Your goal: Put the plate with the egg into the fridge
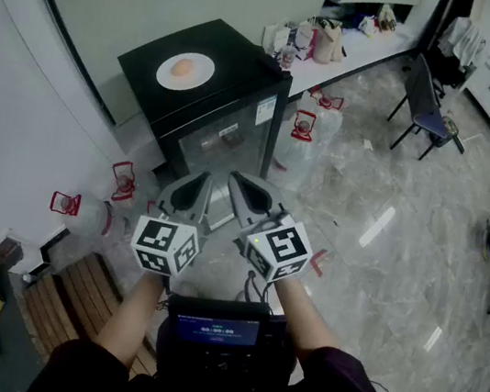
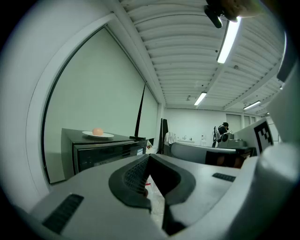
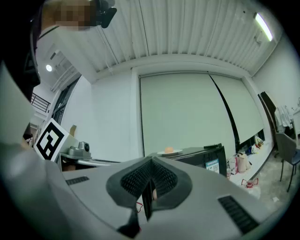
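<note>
Pale marble floor (image 1: 385,195) surrounds the low black fridge (image 1: 228,132), door shut, whose top carries the white plate (image 1: 204,72) with the egg (image 1: 184,67). Plate and egg lie far and slightly left of our tongs, well apart. The left tongs (image 1: 199,183) are nearer than the right tongs (image 1: 244,188), and both are pressed together and empty, so we judge a far-left reach comes first.

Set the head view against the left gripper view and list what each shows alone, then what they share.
Head view only: the person's forearms and the screen unit at the chest. Left gripper view only: the ribbed ceiling and its lit strip lights. Both: the black fridge with the egg on a white plate on top.
</note>
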Demonstrator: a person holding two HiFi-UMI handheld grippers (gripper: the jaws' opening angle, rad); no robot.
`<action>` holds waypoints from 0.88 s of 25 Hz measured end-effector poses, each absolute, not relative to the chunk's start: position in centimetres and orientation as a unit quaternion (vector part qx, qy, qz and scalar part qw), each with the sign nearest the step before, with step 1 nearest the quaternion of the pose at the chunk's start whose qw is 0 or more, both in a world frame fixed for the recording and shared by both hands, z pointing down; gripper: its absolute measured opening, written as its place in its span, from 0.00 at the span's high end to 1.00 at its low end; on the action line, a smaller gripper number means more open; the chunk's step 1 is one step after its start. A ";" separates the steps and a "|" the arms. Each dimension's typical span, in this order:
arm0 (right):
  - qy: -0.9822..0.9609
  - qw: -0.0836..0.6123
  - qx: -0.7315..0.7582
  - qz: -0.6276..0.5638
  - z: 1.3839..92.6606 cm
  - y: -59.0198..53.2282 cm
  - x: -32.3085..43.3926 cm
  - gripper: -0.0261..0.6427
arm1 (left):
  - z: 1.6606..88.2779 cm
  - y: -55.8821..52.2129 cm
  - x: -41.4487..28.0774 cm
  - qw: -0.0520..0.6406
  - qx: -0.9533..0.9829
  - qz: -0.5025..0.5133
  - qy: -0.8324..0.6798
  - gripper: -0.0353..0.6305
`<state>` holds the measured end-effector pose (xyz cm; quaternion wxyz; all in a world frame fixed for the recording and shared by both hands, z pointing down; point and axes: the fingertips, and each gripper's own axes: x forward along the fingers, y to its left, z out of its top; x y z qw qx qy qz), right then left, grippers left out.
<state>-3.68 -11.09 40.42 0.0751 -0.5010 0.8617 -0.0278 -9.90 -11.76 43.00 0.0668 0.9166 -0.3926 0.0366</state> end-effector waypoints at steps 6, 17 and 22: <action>0.864 0.069 -0.498 -0.037 40.9 -10.3 -5.5 0.95 | 43.4 -12.1 -10.3 0.071 0.916 0.038 -0.394 0.94; 0.860 0.073 -0.500 -0.065 42.1 -10.9 -6.7 0.95 | 44.9 -12.6 -12.5 0.084 0.909 0.055 -0.405 0.94; 0.865 0.058 -0.493 -0.070 43.5 -11.1 -8.5 0.95 | 47.1 -12.8 -14.7 0.098 0.900 0.067 -0.419 0.94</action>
